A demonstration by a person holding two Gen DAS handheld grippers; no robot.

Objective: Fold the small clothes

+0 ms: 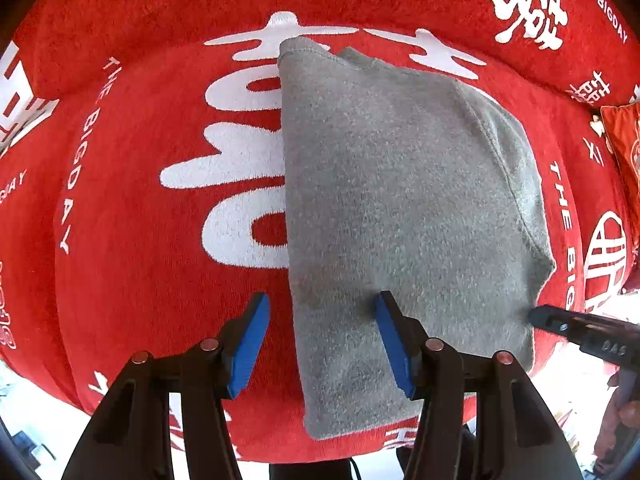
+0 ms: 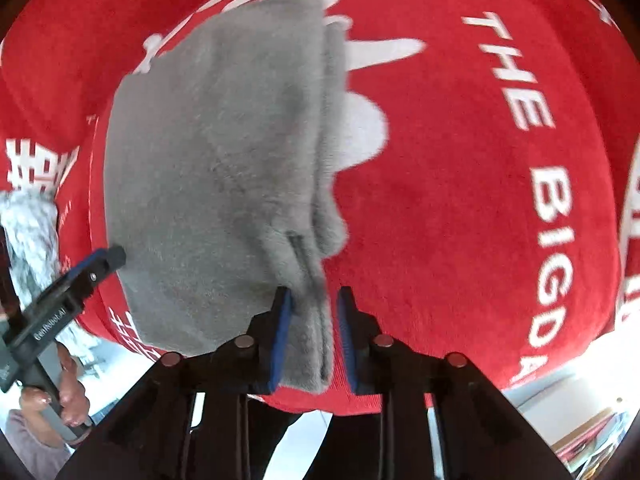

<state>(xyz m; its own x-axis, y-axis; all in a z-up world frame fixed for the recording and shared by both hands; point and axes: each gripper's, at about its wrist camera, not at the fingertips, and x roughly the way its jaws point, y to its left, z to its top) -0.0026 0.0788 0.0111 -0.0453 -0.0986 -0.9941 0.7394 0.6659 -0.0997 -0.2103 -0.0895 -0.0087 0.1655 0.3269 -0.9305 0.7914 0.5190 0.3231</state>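
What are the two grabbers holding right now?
Nothing. The left gripper stands open over one side edge of the grey cloth. The right gripper has the other edge between its fingers, but they do not pinch it.

Red plush blanket (image 1: 132, 264) w/ big white characters & "THE BIG DAY" lettering is covering the whole work surface, rising into a padded ridge at far side. Orange-red patterned cushion (image 1: 624, 152) is sitting far right. Pale floor (image 2: 552, 384) is showing past near edge, bright daylight washing it out.
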